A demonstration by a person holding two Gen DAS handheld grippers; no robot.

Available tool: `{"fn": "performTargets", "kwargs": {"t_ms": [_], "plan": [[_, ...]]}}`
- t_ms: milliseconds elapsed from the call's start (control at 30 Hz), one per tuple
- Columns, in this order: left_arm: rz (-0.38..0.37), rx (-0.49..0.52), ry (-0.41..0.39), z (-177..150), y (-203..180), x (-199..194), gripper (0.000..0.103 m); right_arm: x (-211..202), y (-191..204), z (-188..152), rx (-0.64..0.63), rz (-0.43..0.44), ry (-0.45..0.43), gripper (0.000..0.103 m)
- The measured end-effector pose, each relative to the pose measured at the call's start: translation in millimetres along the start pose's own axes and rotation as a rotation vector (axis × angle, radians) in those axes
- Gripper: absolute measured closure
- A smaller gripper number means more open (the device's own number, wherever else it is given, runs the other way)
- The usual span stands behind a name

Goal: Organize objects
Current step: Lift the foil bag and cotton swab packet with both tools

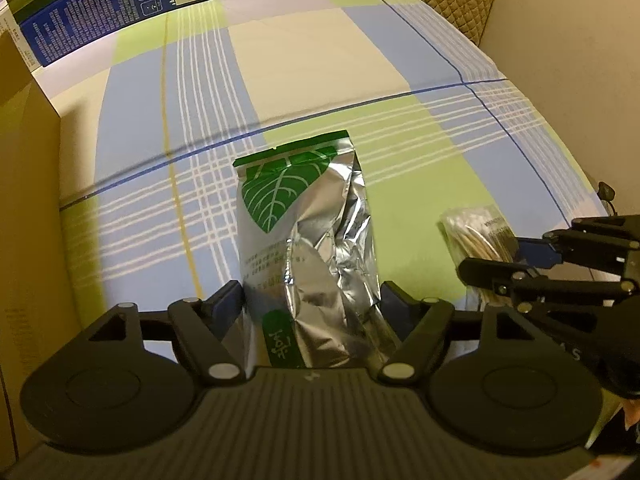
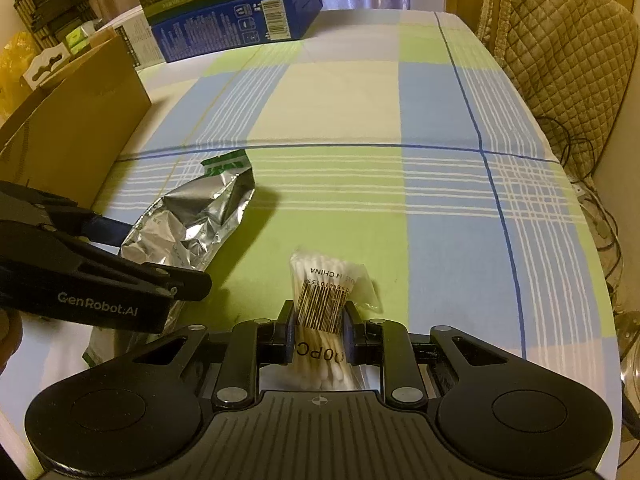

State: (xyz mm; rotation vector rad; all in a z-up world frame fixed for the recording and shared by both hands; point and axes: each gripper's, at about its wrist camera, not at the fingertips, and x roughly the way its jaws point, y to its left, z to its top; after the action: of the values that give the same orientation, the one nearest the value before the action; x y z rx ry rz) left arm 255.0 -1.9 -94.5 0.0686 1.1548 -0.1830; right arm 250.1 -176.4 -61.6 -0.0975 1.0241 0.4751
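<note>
Left gripper (image 1: 312,304) pinches foil pouch (image 1: 308,220) at its near end, left on the desk (image 2: 440,184). Right gripper (image 2: 318,334) pinches cotton-swab bag (image 2: 324,292) mid-pack. Both look light, crinkly, slippery.

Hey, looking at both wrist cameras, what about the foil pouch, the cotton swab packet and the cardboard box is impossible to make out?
- Foil pouch: its lower end is hidden behind the left gripper body in the left wrist view; its small print is too blurred to read.
- Cotton swab packet: the brand lettering is partly covered by the right gripper fingers in the right wrist view.
- Cardboard box: its contents are cut off by the frame edge.
</note>
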Motion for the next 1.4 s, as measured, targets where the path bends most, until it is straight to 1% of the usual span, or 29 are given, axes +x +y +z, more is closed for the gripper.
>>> {"fn": "performTargets", "kwargs": {"t_ms": [167, 267, 300, 333, 367, 400, 433, 600, 667, 800, 900, 1033, 1133, 1267, 1400], "plan": [[-0.001, -0.005, -0.004, 1.3, 0.1, 3.2, 0.031, 2.1, 3.0, 2.4, -0.016, -0.025, -0.004, 0.083], [0.0, -0.007, -0.014, -1.6, -3.3, 2.3, 0.035, 2.9, 4.6, 2.3, -0.024, -0.029, -0.007, 0.083], [0.001, -0.005, -0.019, -2.4, -4.6, 1.3, 0.038, 2.9, 4.1, 2.1, -0.02, -0.027, -0.008, 0.083], [0.004, -0.006, -0.025, -2.8, -5.4, -0.1, 0.044, 3.0, 3.4, 2.1, -0.016, -0.026, -0.009, 0.083], [0.01, -0.008, -0.031, -2.9, -5.4, -1.9, 0.048, 2.9, 3.0, 2.7, -0.012, -0.026, -0.01, 0.083], [0.012, -0.015, -0.036, -1.8, -4.3, -2.5, 0.053, 2.9, 3.1, 2.8, -0.013, -0.027, -0.011, 0.082], [0.007, -0.023, -0.037, -1.6, -2.2, -3.5, 0.055, 3.3, 3.5, 3.0, -0.016, -0.029, -0.013, 0.082], [-0.006, -0.034, -0.033, 0.9, 2.8, -3.4, 0.055, 3.7, 5.6, 3.1, -0.022, -0.042, -0.012, 0.081], [0.002, -0.027, -0.033, 2.1, 1.5, -2.6, 0.055, 3.7, 5.6, 3.0, -0.026, -0.043, -0.011, 0.081], [0.028, -0.023, -0.022, 2.7, -1.1, 3.0, 0.051, 4.1, 6.1, 2.3, -0.039, -0.047, -0.01, 0.081], [0.04, -0.036, -0.018, 3.0, -0.6, 8.0, 0.051, 4.4, 5.2, 2.1, -0.029, -0.042, -0.011, 0.081], [0.05, -0.037, -0.016, 3.7, -1.7, 7.6, 0.058, 4.1, 5.6, 3.0, -0.031, -0.045, -0.011, 0.081], [0.047, -0.045, -0.019, 1.9, -2.1, 3.3, 0.063, 3.5, 6.2, 2.6, -0.036, -0.047, -0.011, 0.084], [0.055, -0.064, -0.015, -4.2, -1.9, -3.3, 0.064, -3.7, -0.1, 2.7, 0.007, -0.043, -0.039, 0.084], [0.029, -0.086, -0.026, -14.1, -4.5, -14.7, 0.064, -12.4, -7.3, 1.6, 0.052, -0.047, -0.07, 0.084]]}}
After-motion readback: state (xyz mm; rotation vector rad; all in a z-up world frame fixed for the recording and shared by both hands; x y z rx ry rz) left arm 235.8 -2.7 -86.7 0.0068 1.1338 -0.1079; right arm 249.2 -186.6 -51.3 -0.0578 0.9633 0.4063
